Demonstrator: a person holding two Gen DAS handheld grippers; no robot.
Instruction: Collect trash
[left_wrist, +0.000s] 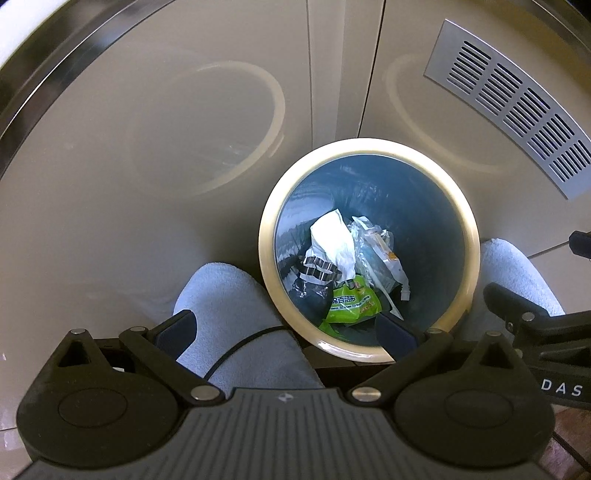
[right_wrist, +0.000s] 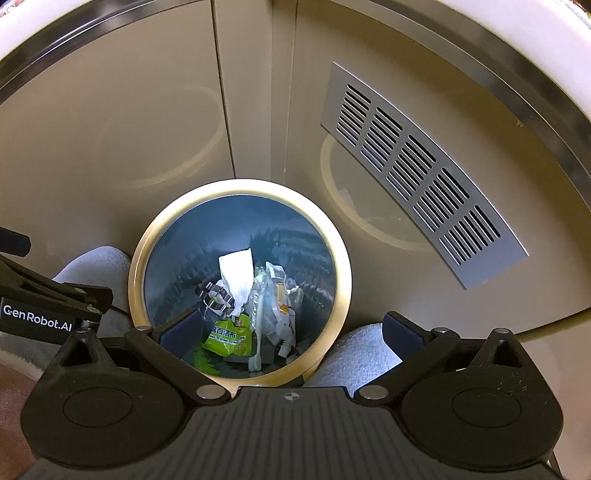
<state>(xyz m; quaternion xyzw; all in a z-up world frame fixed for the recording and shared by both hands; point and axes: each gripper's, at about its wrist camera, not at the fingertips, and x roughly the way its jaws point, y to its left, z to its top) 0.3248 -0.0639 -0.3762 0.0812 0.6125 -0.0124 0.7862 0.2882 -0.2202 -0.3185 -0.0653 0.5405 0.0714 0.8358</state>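
Both claws hover above the round cream-rimmed dark-lined trash bin (left_wrist: 369, 155), jaws spread wide, holding nothing. The left claw (left_wrist: 286, 326) sits left of the bin mouth; the right claw (right_wrist: 291, 332) looks straight down it, revealing a white toothbrush (right_wrist: 257, 343) beside the green crumpled wrapper (right_wrist: 225, 336) and white tissue (right_wrist: 236, 277).

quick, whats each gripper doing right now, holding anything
left gripper: open, holding nothing, above the trash bin rim.
right gripper: open, holding nothing, over the same bin.
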